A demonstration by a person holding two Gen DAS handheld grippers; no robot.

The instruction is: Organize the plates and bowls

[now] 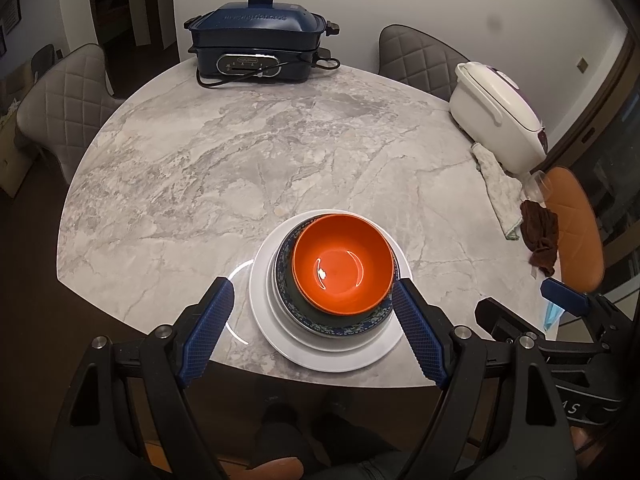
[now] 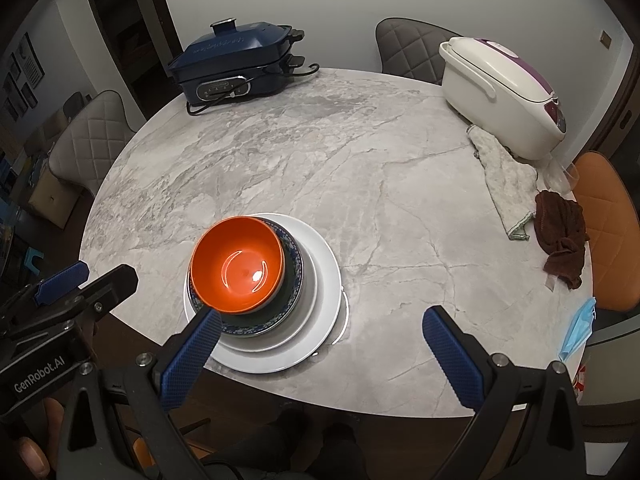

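Note:
An orange bowl sits in a dark blue patterned bowl, stacked on white plates near the table's front edge. The stack also shows in the right wrist view: orange bowl, blue bowl, white plates. My left gripper is open and empty, its fingers on either side of the stack, above it. My right gripper is open and empty, to the right of the stack, with its left finger over the stack's front edge.
A round marble table holds a navy electric cooker at the back, a white rice cooker at the right, a pale cloth, a brown cloth and a blue face mask. Chairs surround the table.

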